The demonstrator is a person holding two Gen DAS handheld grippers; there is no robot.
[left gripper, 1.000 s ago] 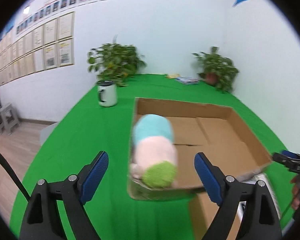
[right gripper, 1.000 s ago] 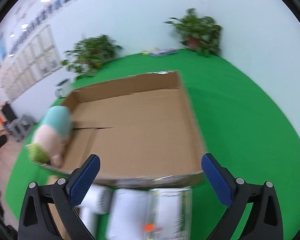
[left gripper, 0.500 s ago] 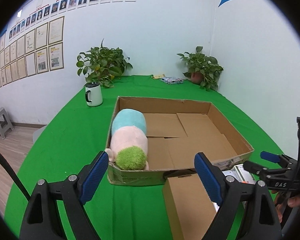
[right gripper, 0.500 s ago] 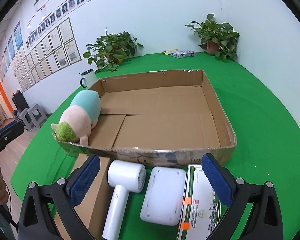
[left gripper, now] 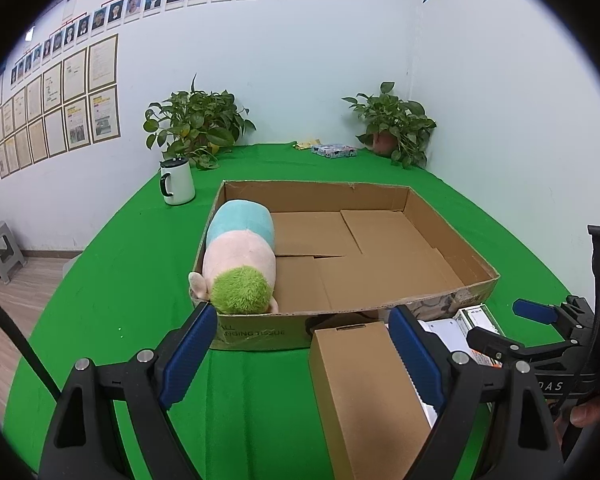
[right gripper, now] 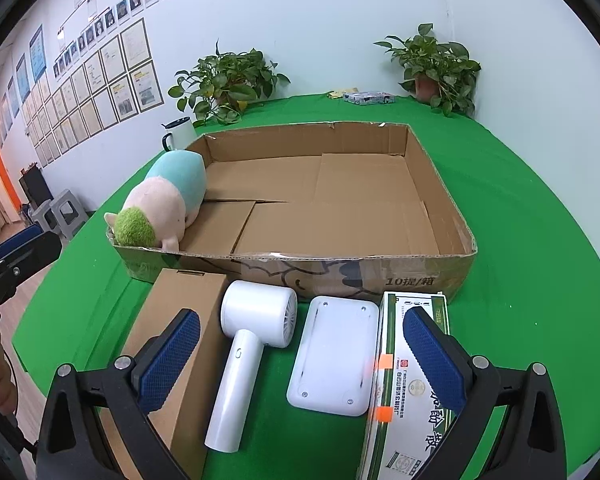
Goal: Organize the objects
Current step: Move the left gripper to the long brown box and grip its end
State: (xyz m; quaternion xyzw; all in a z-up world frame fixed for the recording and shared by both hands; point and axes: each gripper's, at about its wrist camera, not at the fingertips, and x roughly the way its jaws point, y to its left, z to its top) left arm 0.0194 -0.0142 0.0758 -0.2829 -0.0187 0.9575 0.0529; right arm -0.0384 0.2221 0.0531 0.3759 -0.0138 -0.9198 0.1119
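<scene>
Green table (right gripper: 540, 208) wide open right of cardboard tray (right gripper: 440, 184); rounded near edge just behind row of items. Tray: plush toy (right gripper: 160, 204) lying along left wall, rest bare cardboard floor. Outside tray's front wall, left to right: brown box (right gripper: 180, 320), white hair dryer (right gripper: 252, 336), white flat device (right gripper: 334, 356), green-white carton (right gripper: 404, 392). Left gripper (left gripper: 302, 354) jaws spread, empty, above brown box. Right gripper (right gripper: 296, 360) spread, empty, over dryer and device. Carton cut off at bottom.
</scene>
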